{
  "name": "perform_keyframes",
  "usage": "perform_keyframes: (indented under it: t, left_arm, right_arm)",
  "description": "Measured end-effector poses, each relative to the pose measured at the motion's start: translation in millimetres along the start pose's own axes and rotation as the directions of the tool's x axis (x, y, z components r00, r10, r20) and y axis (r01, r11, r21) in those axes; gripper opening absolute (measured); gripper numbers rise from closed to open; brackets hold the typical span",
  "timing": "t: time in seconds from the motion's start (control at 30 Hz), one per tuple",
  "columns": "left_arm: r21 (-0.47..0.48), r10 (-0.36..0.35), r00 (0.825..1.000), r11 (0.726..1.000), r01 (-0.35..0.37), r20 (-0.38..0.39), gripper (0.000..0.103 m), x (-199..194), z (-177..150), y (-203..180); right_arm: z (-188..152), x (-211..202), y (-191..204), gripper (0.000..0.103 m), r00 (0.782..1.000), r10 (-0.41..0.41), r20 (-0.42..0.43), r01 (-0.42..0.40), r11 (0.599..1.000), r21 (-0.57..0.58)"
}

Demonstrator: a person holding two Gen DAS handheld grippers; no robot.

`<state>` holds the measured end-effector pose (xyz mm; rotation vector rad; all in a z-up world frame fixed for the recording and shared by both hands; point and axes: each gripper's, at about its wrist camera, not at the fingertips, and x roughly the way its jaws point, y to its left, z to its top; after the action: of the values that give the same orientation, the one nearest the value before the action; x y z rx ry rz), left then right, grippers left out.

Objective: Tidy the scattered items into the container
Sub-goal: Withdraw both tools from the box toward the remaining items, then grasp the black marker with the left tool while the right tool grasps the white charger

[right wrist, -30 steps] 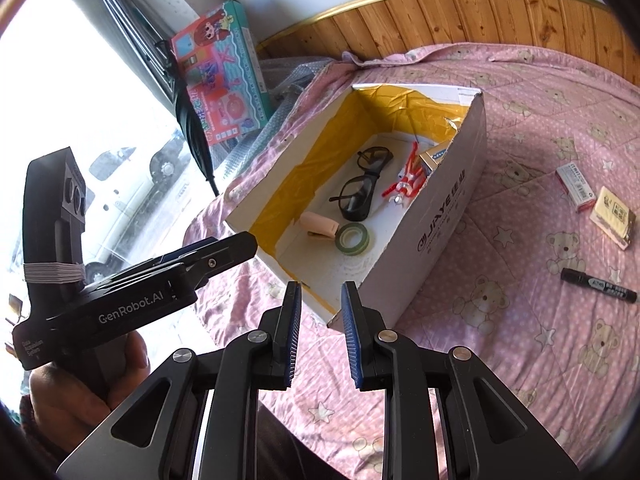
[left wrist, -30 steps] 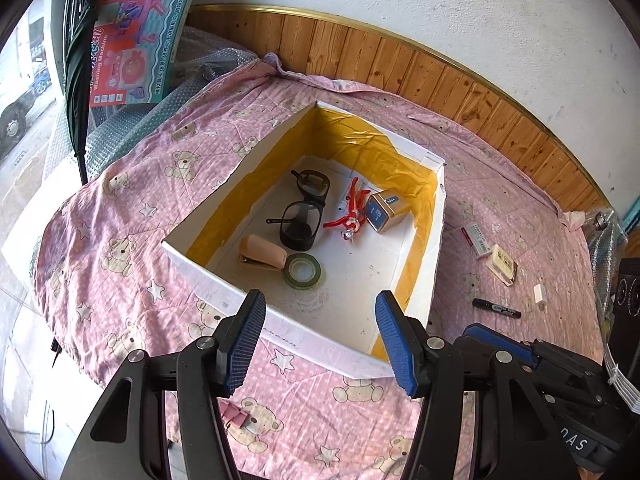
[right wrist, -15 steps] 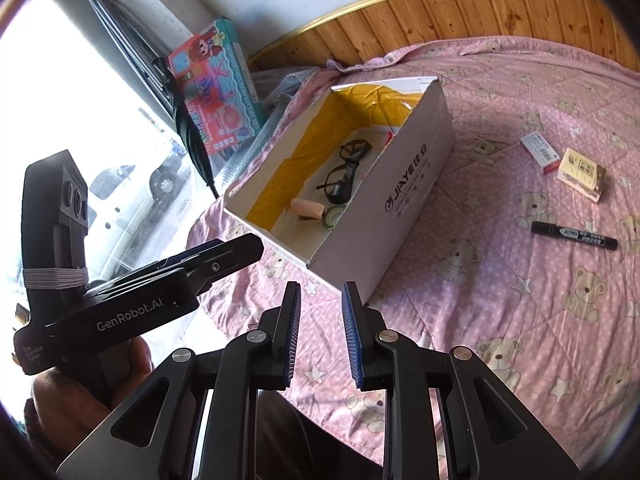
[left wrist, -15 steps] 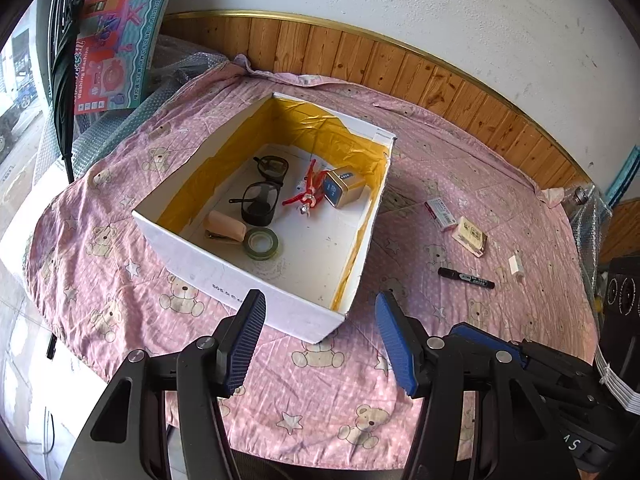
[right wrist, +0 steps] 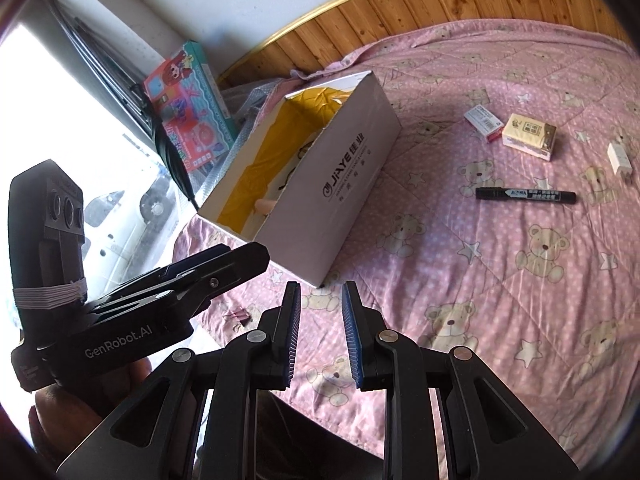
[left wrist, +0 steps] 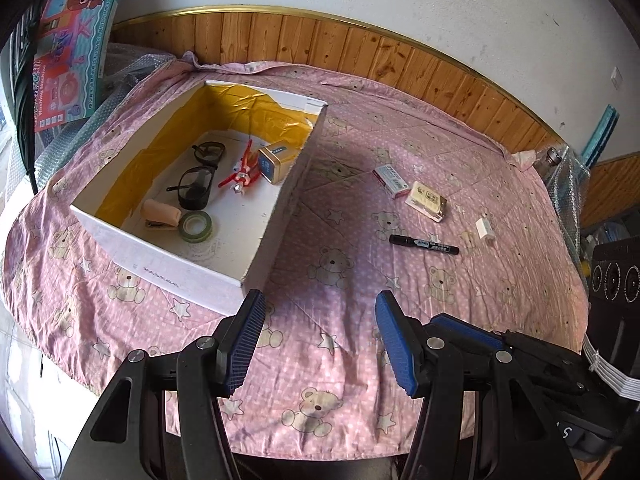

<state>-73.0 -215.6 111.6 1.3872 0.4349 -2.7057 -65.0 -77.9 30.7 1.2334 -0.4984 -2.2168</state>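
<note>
1. Left gripper (left wrist: 320,338) is held spread wide, empty, above the near edge of the pink quilt (left wrist: 340,360).
2. Right gripper (right wrist: 320,334) is held narrowly parted, empty.
3. Box (left wrist: 256,256) is seen toward the quilt's left edge; the marker (left wrist: 424,244), two packets and a white piece lie toward its right edge.

Pink teddy-print quilt (left wrist: 344,360); white box (left wrist: 176,272), yellow inside.

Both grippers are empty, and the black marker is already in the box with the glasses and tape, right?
Not quite. The marker lies on the pink cloth, outside the box, as the left wrist view shows. Left gripper and right gripper are empty; glasses and tape are inside.
</note>
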Motion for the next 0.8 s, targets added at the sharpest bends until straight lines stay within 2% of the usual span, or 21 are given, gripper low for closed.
perform_keyframes:
  t: [0.37, 0.8]
  left_arm:
    - [0.081, -0.068, 0.996, 0.994, 0.072, -0.053, 0.059, 35, 4, -52]
    - [0.116, -0.118, 0.983, 0.984, 0.135, -0.139, 0.059, 95, 15, -88]
  right_arm:
    - [-6, -10, -59, 0.024, 0.999, -0.040, 0.006, 0.039, 0.993, 0.113]
    - [4, -14, -132, 0.024, 0.994, -0.108, 0.000, 0.105, 0.965, 0.239]
